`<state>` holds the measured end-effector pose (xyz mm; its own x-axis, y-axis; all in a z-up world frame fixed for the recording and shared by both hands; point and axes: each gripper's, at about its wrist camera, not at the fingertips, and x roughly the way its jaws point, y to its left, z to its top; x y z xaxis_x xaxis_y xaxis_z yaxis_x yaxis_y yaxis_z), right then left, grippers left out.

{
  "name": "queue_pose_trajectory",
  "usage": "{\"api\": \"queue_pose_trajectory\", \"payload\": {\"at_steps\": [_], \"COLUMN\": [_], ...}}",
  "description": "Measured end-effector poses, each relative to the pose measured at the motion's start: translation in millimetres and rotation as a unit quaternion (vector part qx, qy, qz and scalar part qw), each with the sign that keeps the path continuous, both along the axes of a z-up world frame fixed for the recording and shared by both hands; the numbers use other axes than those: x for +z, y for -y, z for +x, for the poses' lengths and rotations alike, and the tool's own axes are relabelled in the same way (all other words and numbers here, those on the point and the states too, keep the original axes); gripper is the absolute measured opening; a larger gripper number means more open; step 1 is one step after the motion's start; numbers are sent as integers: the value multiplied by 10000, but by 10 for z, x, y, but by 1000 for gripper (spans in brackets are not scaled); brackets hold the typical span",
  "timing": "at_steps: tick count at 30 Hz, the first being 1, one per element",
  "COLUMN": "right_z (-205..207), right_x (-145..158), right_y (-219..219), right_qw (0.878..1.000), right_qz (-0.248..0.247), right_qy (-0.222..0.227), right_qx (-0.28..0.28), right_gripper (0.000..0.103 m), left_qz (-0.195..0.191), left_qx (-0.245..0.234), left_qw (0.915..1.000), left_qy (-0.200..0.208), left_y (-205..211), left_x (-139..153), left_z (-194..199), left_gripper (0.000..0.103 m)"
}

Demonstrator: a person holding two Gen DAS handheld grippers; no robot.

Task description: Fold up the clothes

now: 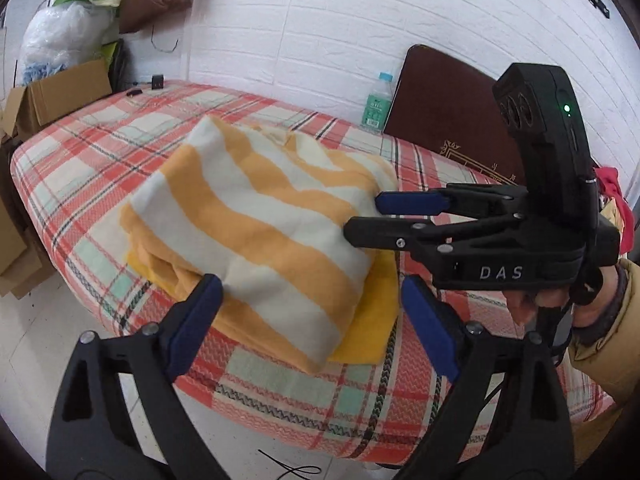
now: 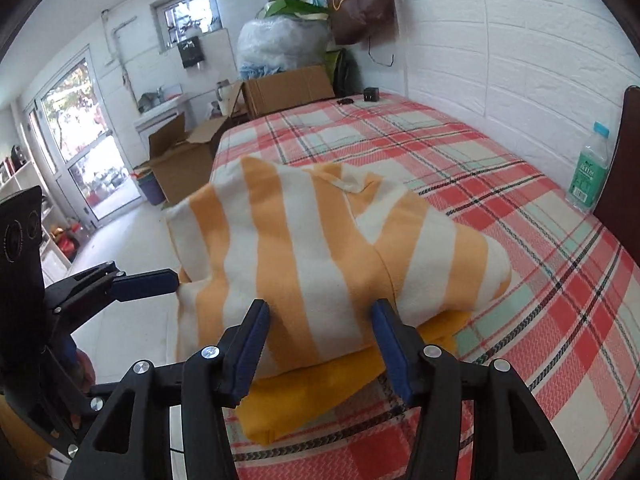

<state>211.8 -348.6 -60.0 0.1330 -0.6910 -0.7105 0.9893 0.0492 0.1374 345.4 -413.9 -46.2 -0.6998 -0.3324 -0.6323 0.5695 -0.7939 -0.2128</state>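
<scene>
A folded orange-and-white striped garment [image 1: 256,216] lies on a folded plain yellow cloth [image 1: 372,324] on the plaid bed [image 1: 100,148]. My left gripper [image 1: 308,308] is open, its fingers wide apart at the garment's near edge, holding nothing. My right gripper [image 1: 362,216] shows from the side at the garment's right edge, jaws apart. In the right wrist view the striped garment [image 2: 320,248] and yellow cloth [image 2: 304,400] lie just ahead of my open right gripper [image 2: 320,316], whose fingertips flank the garment's near edge. The left gripper's fingers [image 2: 148,280] show at the left.
A green water bottle [image 1: 376,104] and a dark brown headboard [image 1: 448,116] stand at the bed's far right by the white brick wall. Cardboard boxes [image 1: 48,96] and bags [image 1: 60,32] are stacked at the far left. Small black items [image 2: 372,94] lie at the bed's far end.
</scene>
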Motion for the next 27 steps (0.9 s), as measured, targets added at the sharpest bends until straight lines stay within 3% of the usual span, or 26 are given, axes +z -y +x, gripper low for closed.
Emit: {"api": "queue_pose_trajectory", "payload": {"at_steps": [3, 6, 7, 10, 12, 16, 21, 27], "right_z": [-39, -68, -75, -117, -140, -167, -240, -259], "right_x": [-7, 77, 105, 173, 212, 230, 218, 249], "right_y": [-66, -218, -270, -439, -540, -668, -751, -808], "right_qw": [9999, 9996, 9995, 9987, 9981, 9969, 9951, 9949], "right_qz": [10, -88, -120, -201, -246, -227, -208, -252], "right_qy": [141, 232, 247, 431, 526, 715, 877, 856], "right_qx": [-70, -112, -123, -171, -214, -232, -398, -479], "right_gripper": [55, 55, 55, 57, 61, 63, 66, 66], "left_qz": [99, 115, 112, 64, 118, 582, 471, 137], "left_qx": [107, 92, 81, 111, 128, -49, -199, 34], "left_qw": [9997, 9999, 9999, 9999, 9998, 9977, 9980, 9997], "left_qy": [181, 50, 30, 23, -127, -341, -383, -210], "left_y": [51, -2, -37, -157, -227, -305, -492, -587], "left_x": [-94, 16, 62, 184, 223, 197, 226, 333], "left_z": [-21, 49, 67, 103, 131, 139, 98, 53], "left_gripper": [82, 82, 84, 103, 103, 103, 103, 103]}}
